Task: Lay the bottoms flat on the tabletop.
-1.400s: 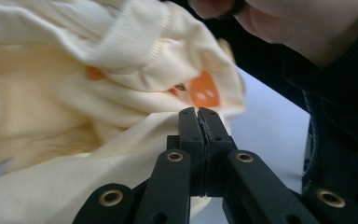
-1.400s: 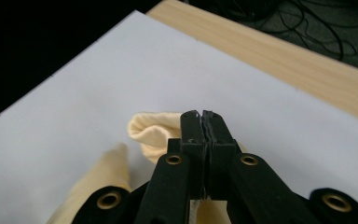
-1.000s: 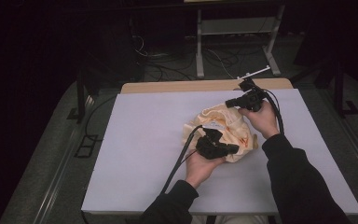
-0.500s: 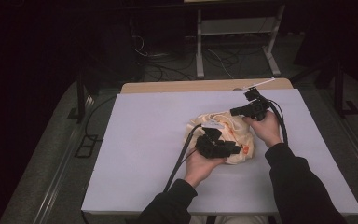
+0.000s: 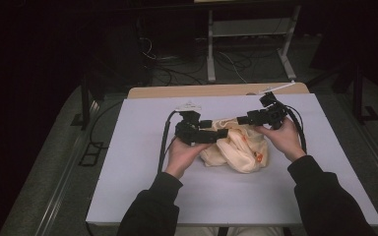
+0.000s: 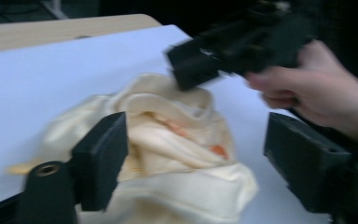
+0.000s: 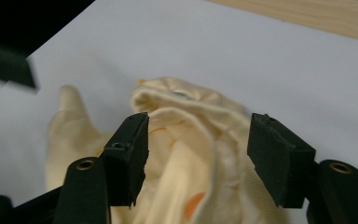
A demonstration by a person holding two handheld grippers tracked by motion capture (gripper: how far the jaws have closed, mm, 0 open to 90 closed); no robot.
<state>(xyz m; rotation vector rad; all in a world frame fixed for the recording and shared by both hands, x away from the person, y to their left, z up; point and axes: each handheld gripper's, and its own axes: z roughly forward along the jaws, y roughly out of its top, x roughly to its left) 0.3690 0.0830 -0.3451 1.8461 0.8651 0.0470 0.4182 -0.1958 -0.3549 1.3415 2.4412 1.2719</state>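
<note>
High view: both hand-held grippers, left (image 5: 221, 133) and right (image 5: 242, 119), released, jaws just opening; we risk snagging the cream cloth (image 5: 238, 147) on withdrawal.

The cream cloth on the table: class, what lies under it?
The cream cloth lies crumpled on the pale table cover, which shows all around it. Whatever sits beneath or within its folds is covered, so it cannot be seen.
</note>
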